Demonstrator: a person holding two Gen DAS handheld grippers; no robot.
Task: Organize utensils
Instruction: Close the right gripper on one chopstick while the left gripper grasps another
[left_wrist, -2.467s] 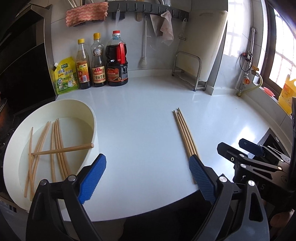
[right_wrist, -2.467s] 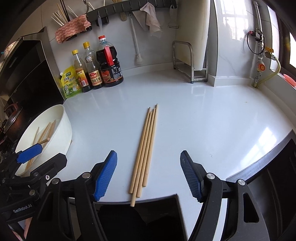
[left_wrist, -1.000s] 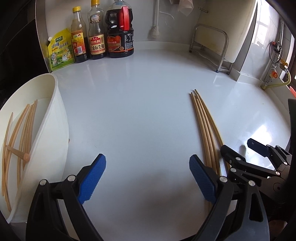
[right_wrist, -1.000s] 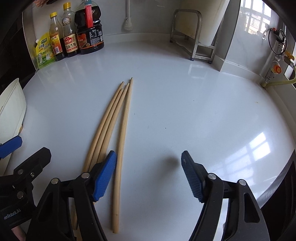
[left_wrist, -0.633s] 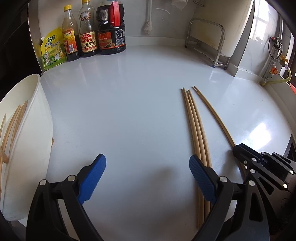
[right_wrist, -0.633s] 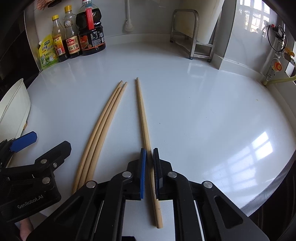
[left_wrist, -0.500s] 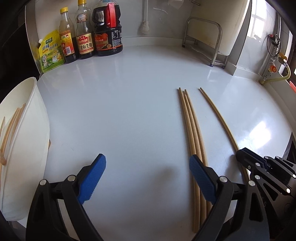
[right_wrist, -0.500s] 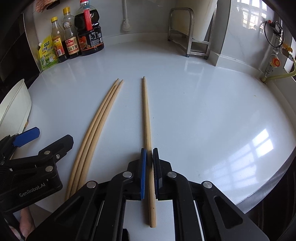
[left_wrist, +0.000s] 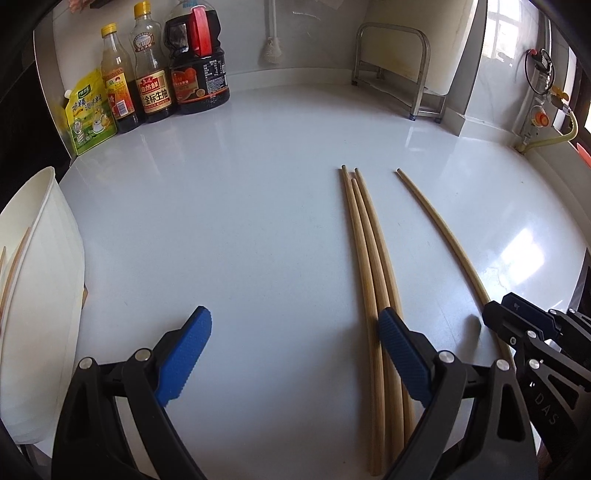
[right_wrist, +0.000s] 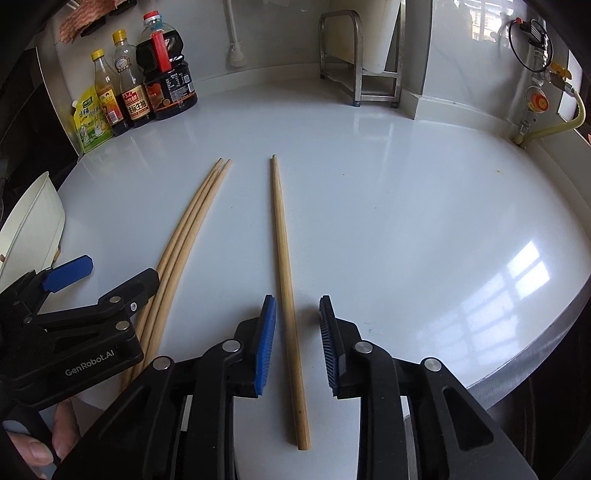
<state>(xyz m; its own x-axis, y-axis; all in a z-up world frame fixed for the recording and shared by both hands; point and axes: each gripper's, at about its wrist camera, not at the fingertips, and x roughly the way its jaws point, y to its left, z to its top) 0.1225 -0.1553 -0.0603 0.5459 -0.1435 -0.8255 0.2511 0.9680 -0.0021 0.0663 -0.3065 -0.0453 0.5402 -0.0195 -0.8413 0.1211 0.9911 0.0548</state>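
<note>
Three wooden chopsticks (left_wrist: 373, 266) lie side by side on the white counter; they also show in the right wrist view (right_wrist: 184, 236). A single chopstick (right_wrist: 284, 273) lies apart to their right, also seen in the left wrist view (left_wrist: 439, 229). My right gripper (right_wrist: 297, 343) is open, its jaws on either side of the single chopstick without touching it. My left gripper (left_wrist: 295, 354) is wide open and empty, its right pad (left_wrist: 400, 354) over the three chopsticks. A white basin (left_wrist: 33, 280) at the left holds more chopsticks.
Three sauce bottles (left_wrist: 155, 70) and a green pouch (left_wrist: 88, 114) stand at the back left. A metal rack (left_wrist: 399, 70) with a cutting board stands at the back right. The counter's front edge (right_wrist: 535, 325) curves close on the right.
My right gripper was shut on the single chopstick and slid it to the right, away from the other three. It has now opened and let the chopstick go. My left gripper stayed open.
</note>
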